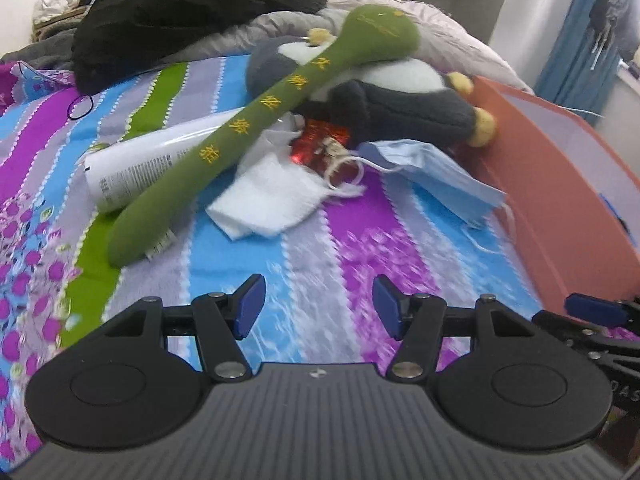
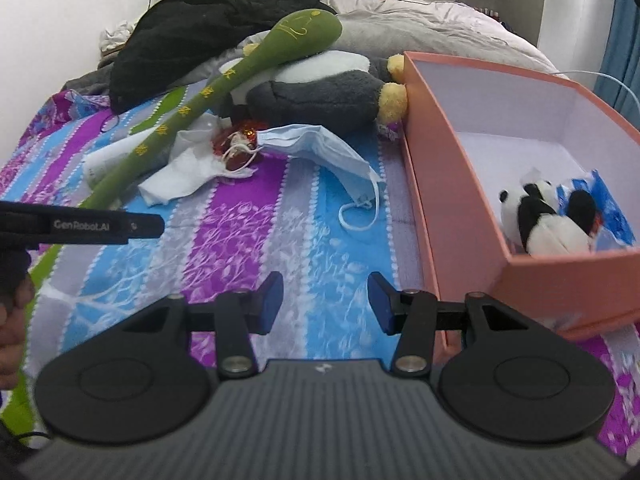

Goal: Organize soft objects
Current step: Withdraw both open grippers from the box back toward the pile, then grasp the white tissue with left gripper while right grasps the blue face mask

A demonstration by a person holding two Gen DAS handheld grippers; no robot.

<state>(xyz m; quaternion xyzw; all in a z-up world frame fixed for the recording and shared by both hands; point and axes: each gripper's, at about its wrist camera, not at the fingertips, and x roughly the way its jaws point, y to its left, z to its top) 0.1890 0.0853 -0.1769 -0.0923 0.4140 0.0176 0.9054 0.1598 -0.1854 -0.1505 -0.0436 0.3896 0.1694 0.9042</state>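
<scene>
- Left wrist view: my left hand-held gripper [image 1: 319,306] hangs open and empty above the bed [image 1: 304,248]; green plush club [image 1: 256,128] lies across the penguin plush [image 1: 404,96].
- My right hand-held gripper [image 2: 325,303] is open, empty; panda plush [image 2: 540,216] sits inside the pink box [image 2: 432,152].

A white tube [image 1: 152,156] is lying on its side on the striped, flowered bedsheet [image 1: 320,248], its printed end nearest. A red foil packet [image 1: 316,142] is sitting just behind a crumpled white tissue [image 1: 268,200]. Farther back a heap of black clothing [image 2: 208,36] is resting against a grey quilt [image 2: 420,28] — and blue fabric [image 1: 580,32] is hanging at the right edge.
</scene>
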